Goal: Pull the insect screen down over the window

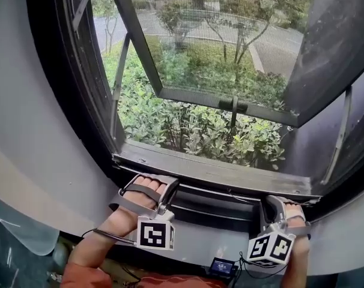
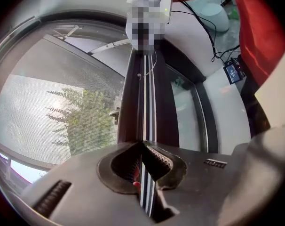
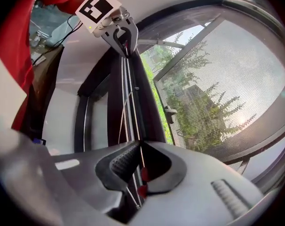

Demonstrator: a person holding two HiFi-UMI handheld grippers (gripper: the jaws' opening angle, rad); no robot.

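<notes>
Two tools, left tool (image 1: 168,188) and right tool (image 1: 271,207), each pinch narrowly one end of the dark metal pull bar (image 1: 221,201), probably for an even pull. The fine grey mesh insect screen (image 2: 62,102) stretches above them, and the grey sill (image 1: 218,171) is just beyond.

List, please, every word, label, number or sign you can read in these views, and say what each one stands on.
No text can be read in any view.
Left marker cube: a black-and-white square pattern only, no letters or digits.
Right marker cube: the same kind of pattern, no letters or digits.
Small screen device: its display is too small to read.
Pull bar: no print visible.
</notes>
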